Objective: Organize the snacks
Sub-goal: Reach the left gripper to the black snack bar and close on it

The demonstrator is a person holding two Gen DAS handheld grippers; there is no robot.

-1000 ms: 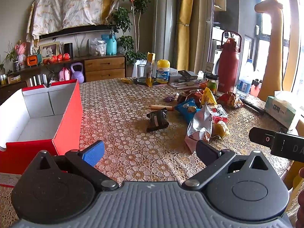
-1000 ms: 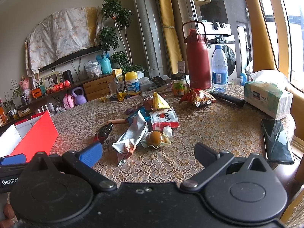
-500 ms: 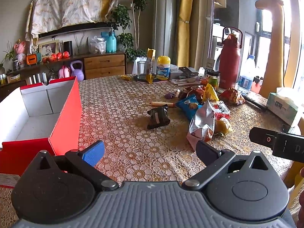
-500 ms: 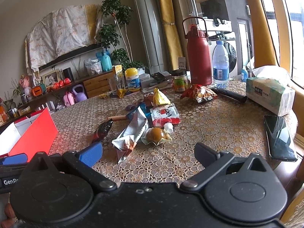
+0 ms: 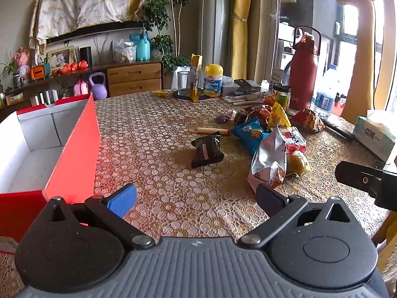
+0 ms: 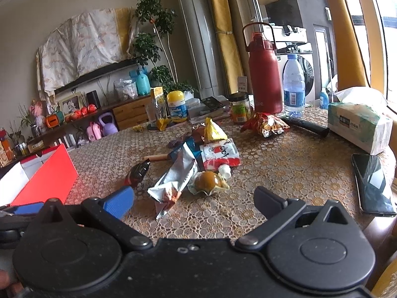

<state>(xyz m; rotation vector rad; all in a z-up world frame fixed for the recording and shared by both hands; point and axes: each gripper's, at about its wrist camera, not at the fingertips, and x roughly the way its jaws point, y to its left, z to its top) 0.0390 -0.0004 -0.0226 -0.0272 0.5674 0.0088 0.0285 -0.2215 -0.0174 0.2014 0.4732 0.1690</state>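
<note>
A round table under a gold lace-patterned cloth (image 5: 153,134) stands in a living room with a wooden sideboard (image 5: 134,77). The pile of crinkled snack packets (image 5: 268,136) lies mid-table, before a tall dark-red flask (image 5: 304,74). Left of the pile, an open red cardboard box with white inside (image 5: 72,154) holds nothing visible. The left gripper (image 5: 196,196) and right gripper (image 6: 193,198) both gape wide, holding nothing.
</note>
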